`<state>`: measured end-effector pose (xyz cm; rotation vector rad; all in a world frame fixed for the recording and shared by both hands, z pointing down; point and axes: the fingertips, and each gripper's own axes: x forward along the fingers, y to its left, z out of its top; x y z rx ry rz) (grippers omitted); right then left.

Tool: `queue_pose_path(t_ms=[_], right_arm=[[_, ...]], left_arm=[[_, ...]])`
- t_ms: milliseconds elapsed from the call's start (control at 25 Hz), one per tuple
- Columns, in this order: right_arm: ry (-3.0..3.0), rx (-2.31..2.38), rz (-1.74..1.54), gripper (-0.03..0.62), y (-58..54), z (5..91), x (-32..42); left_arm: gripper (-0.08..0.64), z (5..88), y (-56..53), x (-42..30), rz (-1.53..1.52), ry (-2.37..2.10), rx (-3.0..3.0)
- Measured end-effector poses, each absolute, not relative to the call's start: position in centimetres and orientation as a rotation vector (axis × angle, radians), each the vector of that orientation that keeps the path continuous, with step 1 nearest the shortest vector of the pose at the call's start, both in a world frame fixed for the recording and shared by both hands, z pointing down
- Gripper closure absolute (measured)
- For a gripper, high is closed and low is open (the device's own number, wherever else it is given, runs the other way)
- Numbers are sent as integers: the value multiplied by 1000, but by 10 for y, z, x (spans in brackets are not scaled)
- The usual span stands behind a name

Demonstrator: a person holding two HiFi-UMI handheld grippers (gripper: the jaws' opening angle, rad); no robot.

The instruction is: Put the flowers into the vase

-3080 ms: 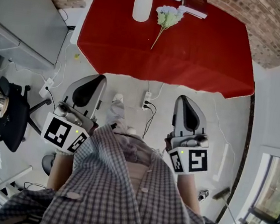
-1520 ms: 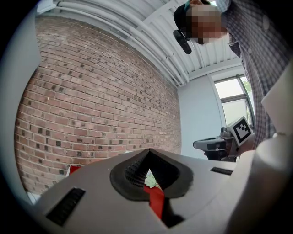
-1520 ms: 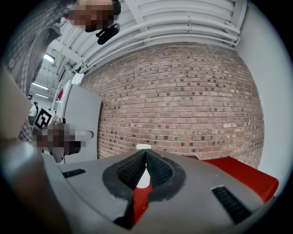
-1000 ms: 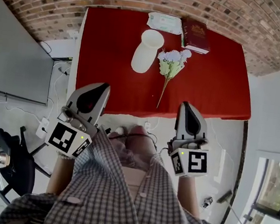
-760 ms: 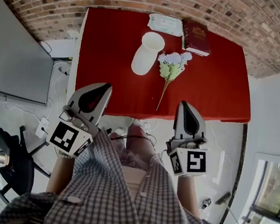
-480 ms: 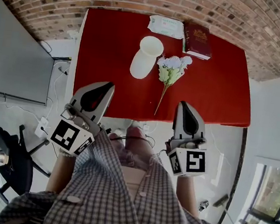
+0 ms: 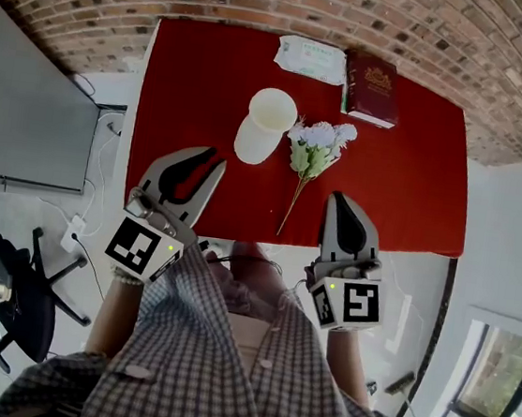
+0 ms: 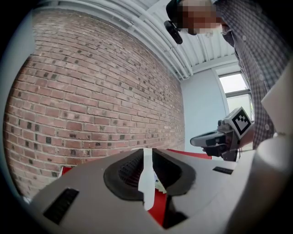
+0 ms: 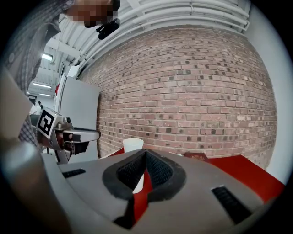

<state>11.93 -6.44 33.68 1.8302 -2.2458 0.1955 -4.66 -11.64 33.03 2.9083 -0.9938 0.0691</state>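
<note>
A white vase [image 7: 264, 126] stands upright on the red table [image 7: 407, 174]. Just to its right lies a bunch of pale flowers [image 7: 316, 144], the stem pointing toward the near edge. My left gripper [image 7: 212, 161] hovers over the near edge below the vase. Its jaws have just been opening a little, with nothing between them. Through that narrow gap the left gripper [image 8: 147, 153] view shows the vase [image 8: 147, 178]. My right gripper [image 7: 342, 199] is shut and empty, right of the stem's end. Beyond the right gripper [image 9: 145, 153] stands the vase [image 9: 133, 145].
A white wipes packet [image 7: 310, 56] and a dark red book [image 7: 374, 78] lie at the table's far edge against the brick wall. A grey cabinet [image 7: 27, 117] and an office chair [image 7: 4, 303] are on the left.
Both grippers have moved forward to the table's near edge, and the table looks nearer. The left jaws have parted slightly. The vase and flowers lie as before.
</note>
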Motion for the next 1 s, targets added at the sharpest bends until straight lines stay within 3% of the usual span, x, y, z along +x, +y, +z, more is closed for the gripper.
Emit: queue_pose_path(t_ms=[560, 1000], right_arm=[[-2284, 1728, 227, 586, -120, 349, 141], [-2295, 1695, 268, 586, -145, 364, 157]], left_arm=[[255, 390, -164, -1, 406, -947, 2933], [199, 427, -187, 27, 489, -910, 2876]])
